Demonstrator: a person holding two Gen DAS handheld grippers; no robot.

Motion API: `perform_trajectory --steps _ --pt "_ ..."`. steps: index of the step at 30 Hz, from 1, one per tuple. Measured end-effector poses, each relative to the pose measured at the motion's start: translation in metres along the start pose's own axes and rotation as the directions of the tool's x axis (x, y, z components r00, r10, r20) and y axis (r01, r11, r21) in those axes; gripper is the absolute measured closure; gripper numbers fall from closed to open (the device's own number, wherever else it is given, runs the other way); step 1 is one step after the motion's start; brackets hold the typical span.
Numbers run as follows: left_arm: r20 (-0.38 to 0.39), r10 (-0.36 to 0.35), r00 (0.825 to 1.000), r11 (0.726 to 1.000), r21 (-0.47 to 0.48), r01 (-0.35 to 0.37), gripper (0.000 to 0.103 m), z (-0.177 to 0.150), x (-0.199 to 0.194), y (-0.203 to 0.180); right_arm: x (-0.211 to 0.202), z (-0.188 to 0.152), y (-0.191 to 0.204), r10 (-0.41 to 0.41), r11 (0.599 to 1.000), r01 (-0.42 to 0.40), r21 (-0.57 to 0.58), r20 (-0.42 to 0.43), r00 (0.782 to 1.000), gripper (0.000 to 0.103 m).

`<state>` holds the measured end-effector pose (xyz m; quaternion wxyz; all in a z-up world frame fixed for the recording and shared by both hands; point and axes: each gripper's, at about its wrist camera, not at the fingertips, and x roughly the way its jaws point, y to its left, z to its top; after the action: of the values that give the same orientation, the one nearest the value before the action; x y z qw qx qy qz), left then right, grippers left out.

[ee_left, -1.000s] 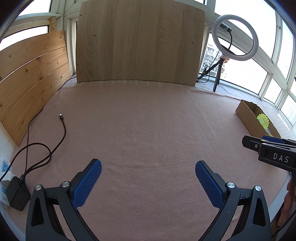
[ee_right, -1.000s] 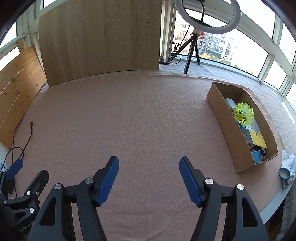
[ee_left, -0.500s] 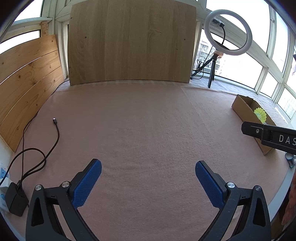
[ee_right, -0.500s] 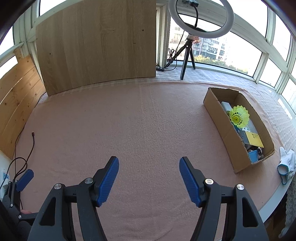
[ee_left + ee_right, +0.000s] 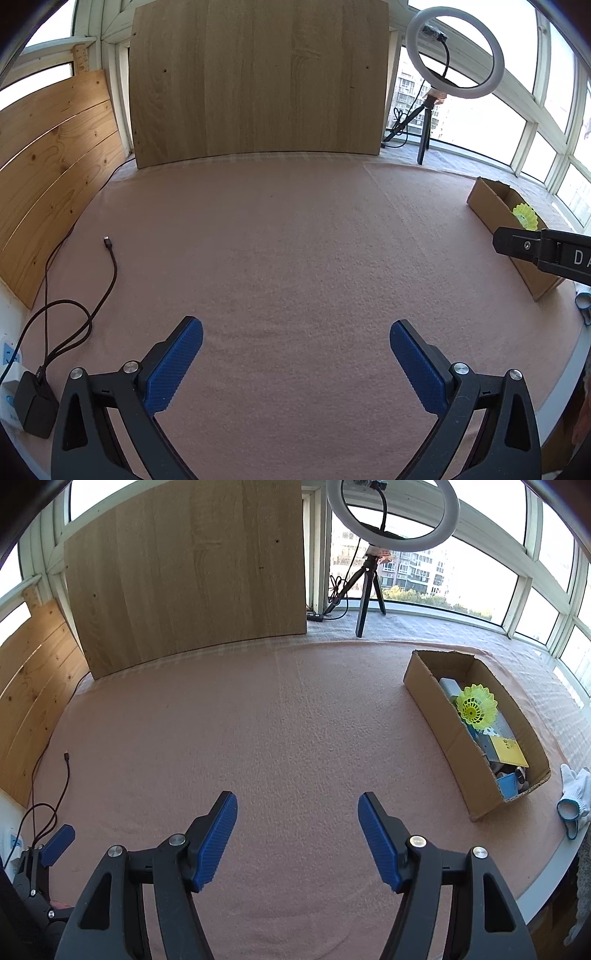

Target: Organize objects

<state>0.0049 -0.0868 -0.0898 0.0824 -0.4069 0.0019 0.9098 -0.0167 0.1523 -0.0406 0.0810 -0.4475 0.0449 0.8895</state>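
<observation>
A cardboard box stands at the right of the pink table cloth, holding a yellow shuttlecock, a yellow booklet and several small items. It also shows in the left wrist view with the shuttlecock. My left gripper is open and empty above the near cloth. My right gripper is open and empty, left of the box and well apart from it. The right gripper's body shows at the right edge of the left wrist view.
A black cable and a charger lie at the left edge. A ring light on a tripod and a wooden board stand at the back. A white glove lies right of the box.
Both grippers have pulled back and risen, so the table and the box appear farther away. Both stay open and empty.
</observation>
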Motion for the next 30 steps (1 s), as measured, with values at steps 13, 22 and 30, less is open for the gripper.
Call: perform_trajectory --steps 13,22,30 --pt "-0.015 -0.025 1.0 1.0 -0.006 0.025 0.0 -0.004 0.001 0.004 0.001 -0.002 0.003 -0.002 1.0 0.002 -0.006 -0.004 1.0 0.039" --pt "-0.016 -0.022 1.0 1.0 0.005 0.022 0.0 -0.009 -0.002 0.001 -0.002 -0.007 0.0 0.003 1.0 -0.003 0.005 -0.003 1.0 0.039" --pt "-0.013 -0.025 1.0 1.0 0.013 0.025 0.0 -0.007 -0.004 -0.003 -0.009 -0.009 -0.005 0.003 1.0 -0.004 0.021 0.01 1.0 0.039"
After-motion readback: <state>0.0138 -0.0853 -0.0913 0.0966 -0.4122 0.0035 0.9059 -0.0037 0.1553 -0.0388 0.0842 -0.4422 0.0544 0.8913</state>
